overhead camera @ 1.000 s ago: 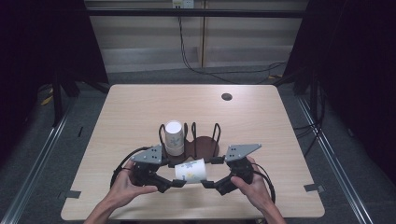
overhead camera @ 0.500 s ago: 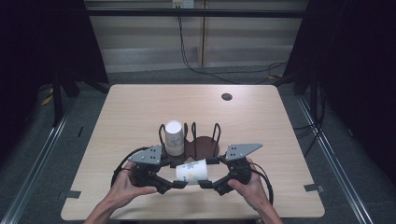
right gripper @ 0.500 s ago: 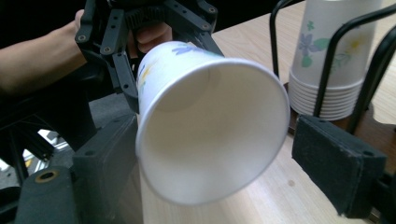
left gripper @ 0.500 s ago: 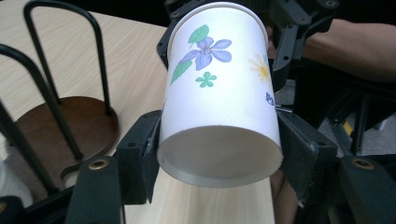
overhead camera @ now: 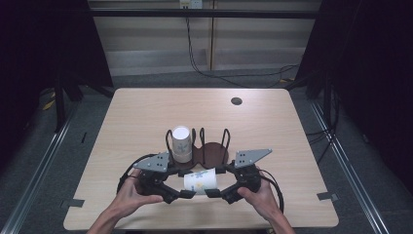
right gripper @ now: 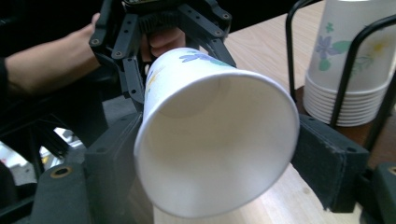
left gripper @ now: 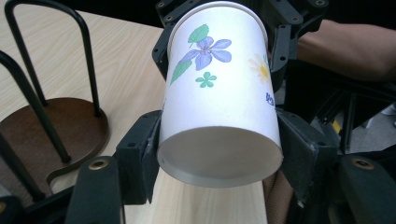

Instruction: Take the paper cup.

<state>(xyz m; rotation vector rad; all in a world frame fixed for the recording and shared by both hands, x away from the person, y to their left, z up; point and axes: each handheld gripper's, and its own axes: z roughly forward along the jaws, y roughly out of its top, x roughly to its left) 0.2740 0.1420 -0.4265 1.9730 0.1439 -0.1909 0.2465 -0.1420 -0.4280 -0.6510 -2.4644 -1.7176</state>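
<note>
A paper cup [overhead camera: 200,181] printed with flowers is held lying on its side just above the near edge of the table [overhead camera: 272,122], between the two grippers. Its closed base is turned toward the left gripper [overhead camera: 181,194] and its open mouth toward the right gripper [overhead camera: 213,192].

In the left gripper view, the base end of the cup [left gripper: 219,112] is pinched from both sides: the two black pads [left gripper: 140,163] are pressed flat against the cup wall, so the jaws are closed as far as the cup allows.

In the right gripper view, the wide rim of the cup [right gripper: 215,140] is seen between the two jaws. Those jaws have just been closing around it. The right-hand pad [right gripper: 329,161] is seen against the rim and the left-hand pad lies against the cup wall, so the mouth end appears to be gripped as well.

Just behind the cup, a dark wooden holder [overhead camera: 209,151] with black wire hoops stands on the table, and a stack of similar cups [overhead camera: 181,144] is kept upright inside its left section. A small dark round spot [overhead camera: 236,101] is seen well apart, toward the far right of the table.
</note>
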